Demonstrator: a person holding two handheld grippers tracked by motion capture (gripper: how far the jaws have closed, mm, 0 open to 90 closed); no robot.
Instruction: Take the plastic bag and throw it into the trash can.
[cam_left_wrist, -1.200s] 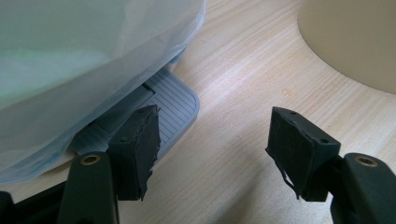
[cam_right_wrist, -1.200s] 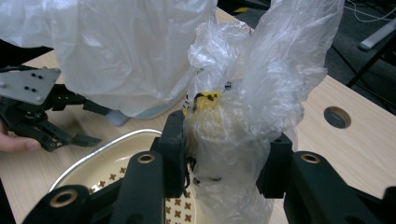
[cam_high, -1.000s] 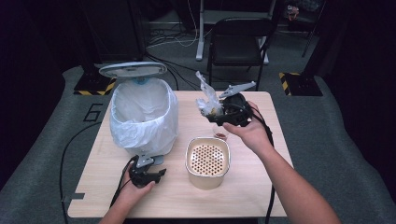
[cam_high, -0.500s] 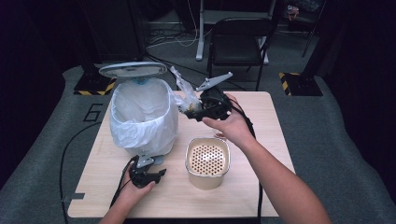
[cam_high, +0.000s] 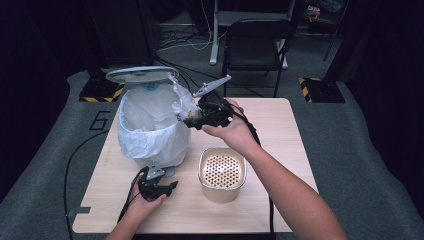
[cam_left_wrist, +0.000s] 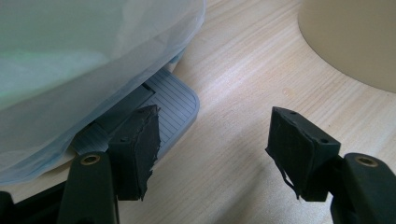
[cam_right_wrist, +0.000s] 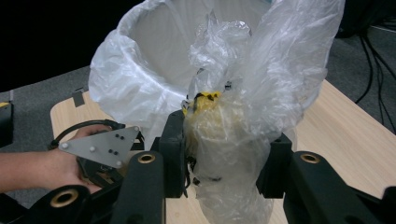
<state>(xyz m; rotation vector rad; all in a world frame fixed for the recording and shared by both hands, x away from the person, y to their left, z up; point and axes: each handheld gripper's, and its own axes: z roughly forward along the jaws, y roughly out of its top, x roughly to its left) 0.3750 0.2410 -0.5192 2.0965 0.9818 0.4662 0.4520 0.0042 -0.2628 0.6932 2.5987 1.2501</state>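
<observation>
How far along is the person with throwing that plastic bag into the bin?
Done: the bin stands lid-up, the left gripper resting on its pedal. In hand: the right gripper clamps a crumpled plastic bag at the bin's rim. Left: move it over the opening, release it, and let the lid close.

On the table (cam_high: 285, 125), the bin (cam_high: 150, 125) stands at ten o'clock, its raised lid (cam_high: 141, 74) behind it at twelve. The perforated container (cam_high: 222, 172) sits near the centre, at four o'clock from the bin. The left gripper (cam_high: 156, 186) rests at six o'clock from the bin, touching its pedal (cam_left_wrist: 163, 109). The right gripper (cam_high: 196, 118) holds the bagged bundle (cam_right_wrist: 233, 154) at the bin's three-o'clock rim.
</observation>
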